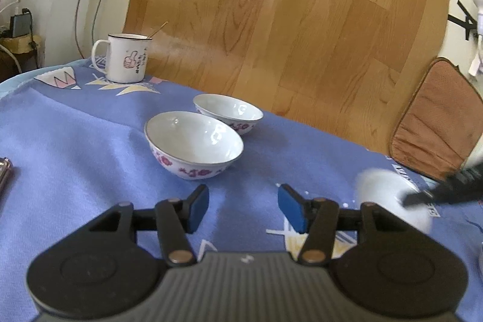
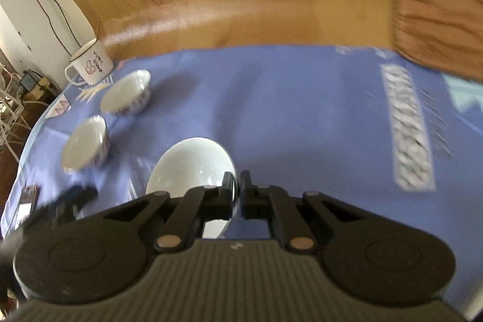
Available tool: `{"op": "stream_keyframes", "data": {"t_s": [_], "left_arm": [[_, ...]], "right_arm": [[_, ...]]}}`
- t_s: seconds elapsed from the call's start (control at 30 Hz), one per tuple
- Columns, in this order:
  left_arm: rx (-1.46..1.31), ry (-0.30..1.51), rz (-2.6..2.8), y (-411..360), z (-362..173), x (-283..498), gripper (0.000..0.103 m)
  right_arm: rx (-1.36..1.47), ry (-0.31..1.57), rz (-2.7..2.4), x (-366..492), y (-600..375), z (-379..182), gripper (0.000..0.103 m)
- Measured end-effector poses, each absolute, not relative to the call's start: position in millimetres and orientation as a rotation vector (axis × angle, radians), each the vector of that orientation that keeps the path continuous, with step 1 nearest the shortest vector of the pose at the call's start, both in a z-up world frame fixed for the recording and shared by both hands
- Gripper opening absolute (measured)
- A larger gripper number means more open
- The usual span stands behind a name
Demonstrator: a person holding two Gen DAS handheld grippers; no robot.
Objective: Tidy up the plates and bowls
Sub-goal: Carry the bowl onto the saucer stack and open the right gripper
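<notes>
A white enamel mug (image 1: 123,58) stands at the far left of the blue-clothed bench (image 1: 75,141). To its right sit two floral-rimmed bowls: the near bowl (image 1: 193,144) and, just beside and behind it, the far bowl (image 1: 228,112), both upright and empty. The left tool (image 1: 243,207) hovers short of the near bowl, its blue pads (image 1: 199,207) standing moderately apart with nothing between them. Farther right, the right tool (image 2: 238,189) has its jaws pinched nearly together on the rim of a plain white bowl (image 2: 193,165), seen blurred in the left view. The bowls are judged to be glazed ceramic: rigid, smooth, breakable and moderately light. A rim pinch, one pad inside and one outside, appears the soundest hold, since glaze may slip.
</notes>
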State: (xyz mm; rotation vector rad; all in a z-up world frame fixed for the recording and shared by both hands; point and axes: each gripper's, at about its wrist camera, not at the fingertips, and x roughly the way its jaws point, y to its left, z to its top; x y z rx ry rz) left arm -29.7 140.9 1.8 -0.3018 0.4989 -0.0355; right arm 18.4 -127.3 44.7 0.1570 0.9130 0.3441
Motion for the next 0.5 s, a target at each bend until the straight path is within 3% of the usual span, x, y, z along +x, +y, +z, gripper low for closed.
{"op": "stream_keyframes", "data": {"t_s": [0.2,0.5], "left_arm": [[-0.312,0.519,-0.19,109.9,14.2,-33.3,0.054],[-0.344,0.791,-0.56,-22.0,21.1,-0.5,0.045]], "right_arm": [[0.203,0.918,0.257,-36.3,-202.9,48.2,0.007],[0.3,0.904,0.183,-65.2,-255.8,39.5,0.007]]}}
